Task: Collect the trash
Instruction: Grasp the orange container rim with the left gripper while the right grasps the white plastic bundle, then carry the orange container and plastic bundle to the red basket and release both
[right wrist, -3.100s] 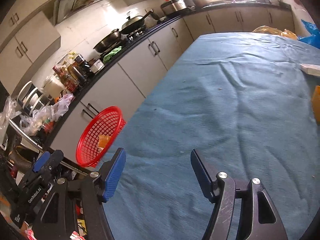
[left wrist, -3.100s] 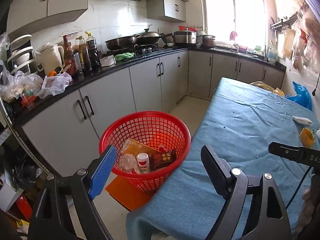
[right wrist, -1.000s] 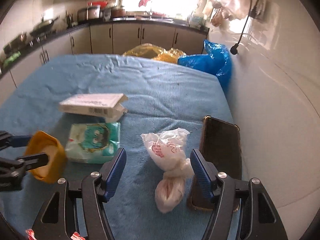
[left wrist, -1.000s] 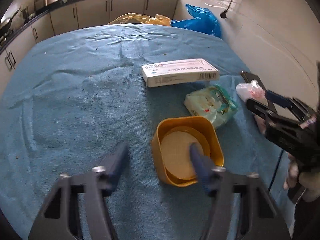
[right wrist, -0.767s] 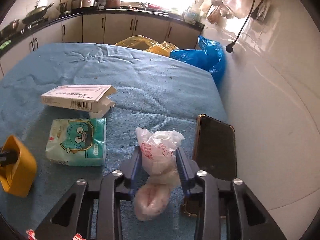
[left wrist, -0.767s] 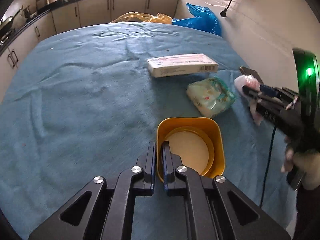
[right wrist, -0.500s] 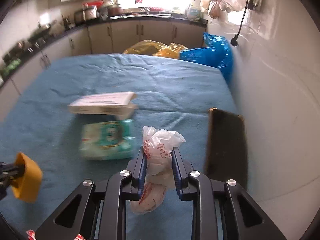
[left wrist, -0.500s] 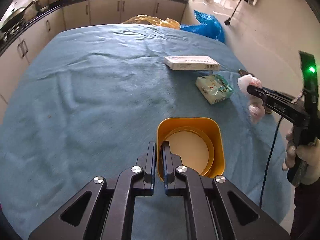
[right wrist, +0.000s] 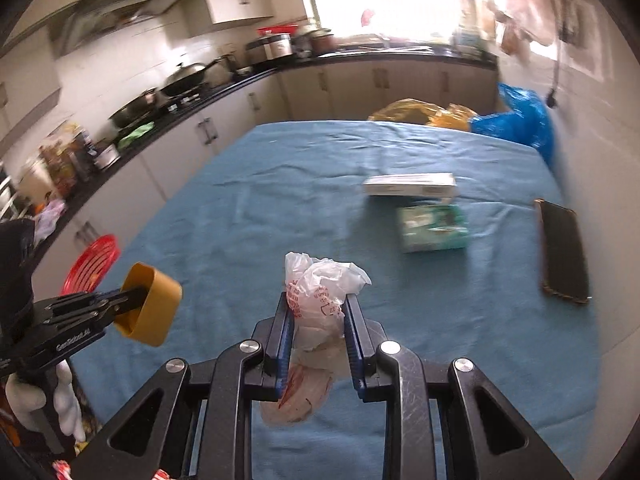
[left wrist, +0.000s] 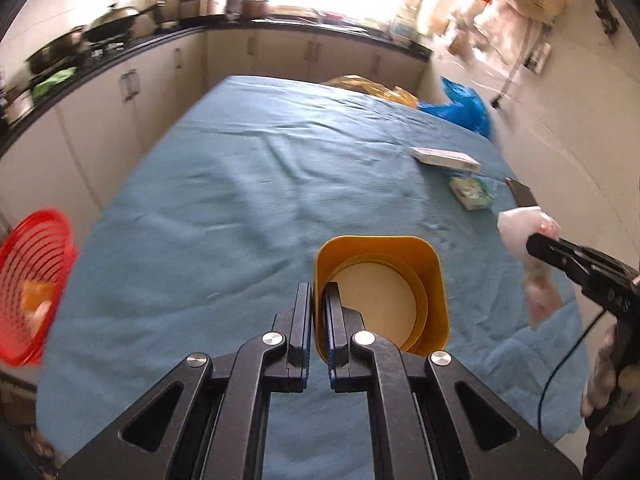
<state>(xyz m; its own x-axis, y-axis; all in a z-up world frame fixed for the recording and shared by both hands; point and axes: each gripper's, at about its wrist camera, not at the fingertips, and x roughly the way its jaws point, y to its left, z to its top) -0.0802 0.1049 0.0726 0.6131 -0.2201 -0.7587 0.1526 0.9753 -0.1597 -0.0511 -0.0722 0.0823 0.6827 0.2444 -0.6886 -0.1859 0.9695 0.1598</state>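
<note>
Left wrist view, left gripper pinching the near wall of a squarish yellow plastic cup with a pale round base, held above the blue cloth-covered table, red mesh plastic basket holding blurred orange and white wrappers beside the table's left edge, right gripper clamped on a knotted white plastic bag.

White lettering that seems to read "GenRobot.AI" runs along the black left gripper; red print on the crumpled white plastic bag is illegible.

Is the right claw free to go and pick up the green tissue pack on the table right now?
Probably not yet. The right claw is shut on a white plastic bag, so it has no room for the tissue pack, though nothing lies between them on the blue cloth.
</note>
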